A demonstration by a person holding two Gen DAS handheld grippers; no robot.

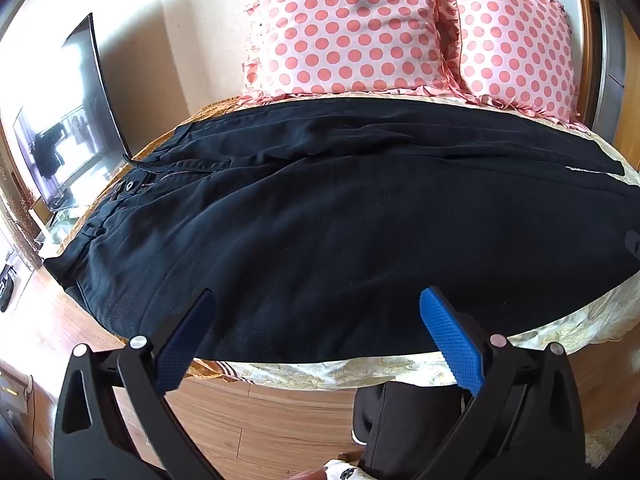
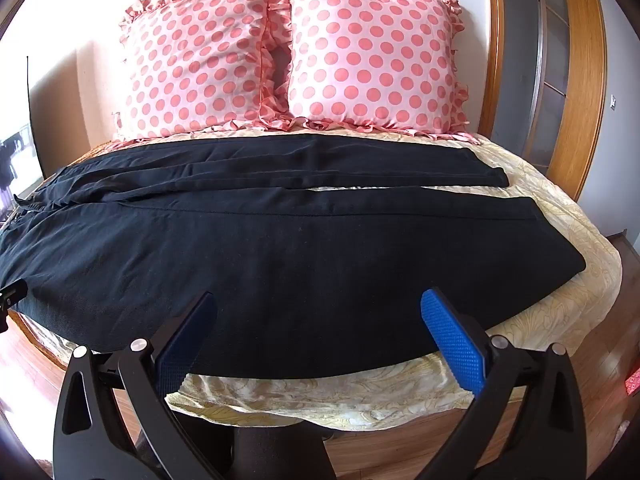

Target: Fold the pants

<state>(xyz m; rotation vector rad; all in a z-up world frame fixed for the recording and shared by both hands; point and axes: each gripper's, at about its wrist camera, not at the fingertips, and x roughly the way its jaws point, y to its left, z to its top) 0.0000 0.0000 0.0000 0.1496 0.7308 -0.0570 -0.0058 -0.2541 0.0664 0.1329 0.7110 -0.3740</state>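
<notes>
Left tool (image 1: 316, 300), right tool (image 2: 318, 302) agape above seemingly unfolded pants (image 2: 280, 240)

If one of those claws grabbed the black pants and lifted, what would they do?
The black pants would probably droop and sag, since they lie limp with soft creases on the bedspread. They look thin, so likely light. Pushed, they would likely bunch up rather than slide.

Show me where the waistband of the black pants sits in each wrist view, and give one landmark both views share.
Left wrist view: the waistband lies at the left, its metal button showing, near the bed's left edge.
Right wrist view: the waistband is only just in the picture, at the far left edge, mostly cut off.
Shared landmark: the polka-dot pillows behind the pants.
</notes>
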